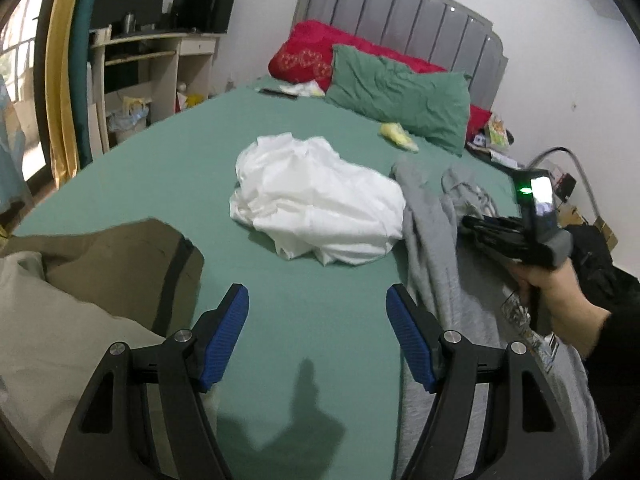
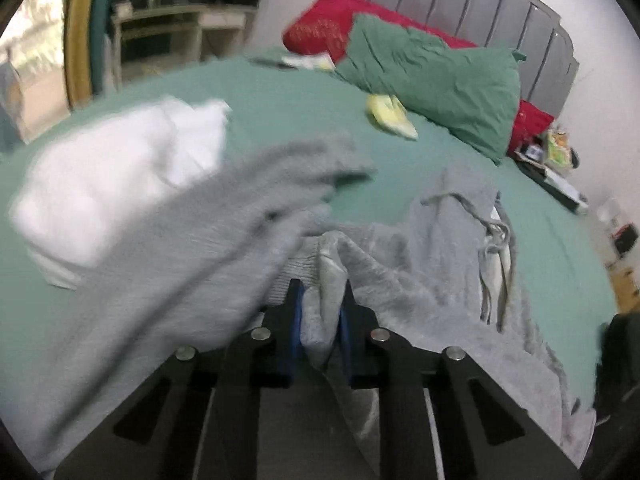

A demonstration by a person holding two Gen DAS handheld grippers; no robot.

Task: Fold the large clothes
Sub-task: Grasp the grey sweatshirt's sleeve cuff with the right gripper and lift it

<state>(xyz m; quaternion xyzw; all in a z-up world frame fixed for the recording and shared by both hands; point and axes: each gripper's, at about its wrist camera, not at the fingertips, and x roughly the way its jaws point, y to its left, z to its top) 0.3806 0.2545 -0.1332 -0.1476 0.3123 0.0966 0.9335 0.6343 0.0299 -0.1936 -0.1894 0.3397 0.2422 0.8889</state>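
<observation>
The grey hoodie [image 2: 400, 248] lies rumpled on the right side of the green bedsheet [image 1: 168, 168], a fold clamped between the right gripper [image 2: 320, 312] fingers. The left gripper [image 1: 318, 316] hangs spread wide over bare sheet. A white garment [image 1: 316, 204] sits mid-bed; green pillow [image 1: 400, 96] and red pillow [image 1: 304, 56] lean against the grey headboard [image 1: 400, 4].

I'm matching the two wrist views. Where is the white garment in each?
Left wrist: white garment sits mid-frame on the bed, left of the grey hoodie.
Right wrist: white garment at left, blurred.
Shared landmark: green pillow.
</observation>
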